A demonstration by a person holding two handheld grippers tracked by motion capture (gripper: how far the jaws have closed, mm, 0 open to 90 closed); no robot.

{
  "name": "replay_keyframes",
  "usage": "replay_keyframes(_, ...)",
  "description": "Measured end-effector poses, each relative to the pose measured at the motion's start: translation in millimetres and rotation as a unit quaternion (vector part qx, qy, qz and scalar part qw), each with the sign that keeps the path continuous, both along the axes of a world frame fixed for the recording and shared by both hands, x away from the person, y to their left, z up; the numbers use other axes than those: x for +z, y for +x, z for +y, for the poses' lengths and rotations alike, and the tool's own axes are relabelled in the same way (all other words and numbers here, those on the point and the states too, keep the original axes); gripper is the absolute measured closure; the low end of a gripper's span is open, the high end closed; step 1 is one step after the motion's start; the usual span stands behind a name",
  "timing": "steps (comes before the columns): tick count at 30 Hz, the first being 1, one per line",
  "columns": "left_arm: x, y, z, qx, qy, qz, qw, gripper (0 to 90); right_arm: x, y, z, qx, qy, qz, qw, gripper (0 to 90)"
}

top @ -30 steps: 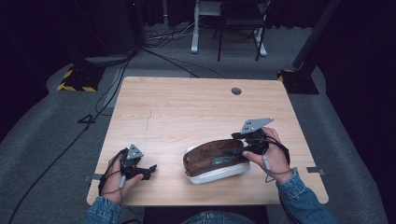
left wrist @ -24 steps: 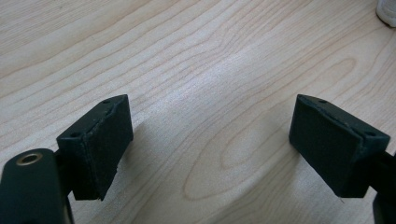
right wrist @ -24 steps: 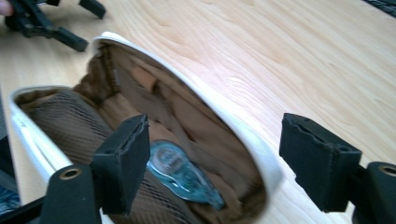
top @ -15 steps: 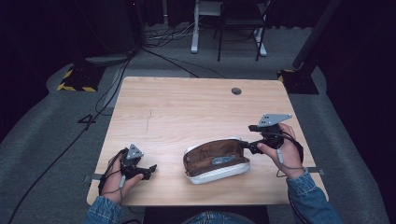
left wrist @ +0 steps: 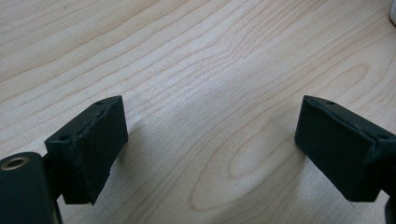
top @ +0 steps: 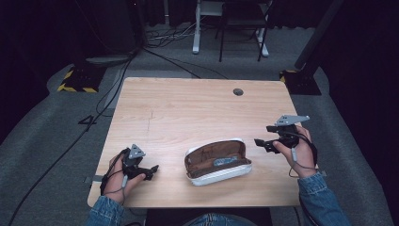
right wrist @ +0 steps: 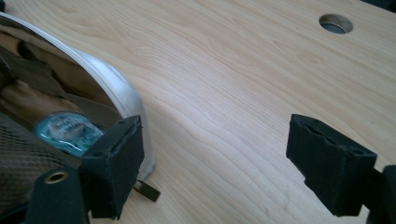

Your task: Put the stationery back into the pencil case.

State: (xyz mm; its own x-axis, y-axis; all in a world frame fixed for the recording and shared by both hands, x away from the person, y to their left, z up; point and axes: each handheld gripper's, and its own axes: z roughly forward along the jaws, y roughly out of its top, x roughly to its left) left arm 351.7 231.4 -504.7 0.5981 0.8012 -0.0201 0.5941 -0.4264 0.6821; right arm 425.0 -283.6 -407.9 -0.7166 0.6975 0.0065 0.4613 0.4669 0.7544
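Right now the open case point(top: 217, 161) lies near the front edge of the wooden table point(top: 188, 108), its white shell up and brown lining showing, with a small bluish item point(right wrist: 67, 131) tucked inside. Off to its right, apart from it, the right gripper point(top: 265, 137) hangs with its 2 jaws wide; they have just been opening, with only bare wood between them. Well to the case's left, the left gripper point(top: 151, 171) sits low over the table, jaws spread wide and holding nothing.
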Motion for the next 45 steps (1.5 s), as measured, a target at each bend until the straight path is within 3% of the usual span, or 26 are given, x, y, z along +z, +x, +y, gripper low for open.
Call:
replay_keyframes(19, -0.1, 2.6, -0.7, -0.001, 0.003, 0.000, 1.0000, 7.3, -47.0, 0.4, -39.9, -0.059, -0.006, 0.006, 0.9982, 18.7)
replay_keyframes(28, -0.1, 2.6, -0.8, -0.001, 0.003, 0.000, 1.0000, 7.3, -67.1, -1.3, -41.8, -0.081, -0.006, 0.001, 0.9967, 18.5)
replay_keyframes(45, -0.3, 3.0, -1.4, 0.000, 0.002, 0.002, 1.0000, 6.8, -89.3, 3.5, -40.5, -0.103, 0.005, -0.004, 0.9947, 18.3)
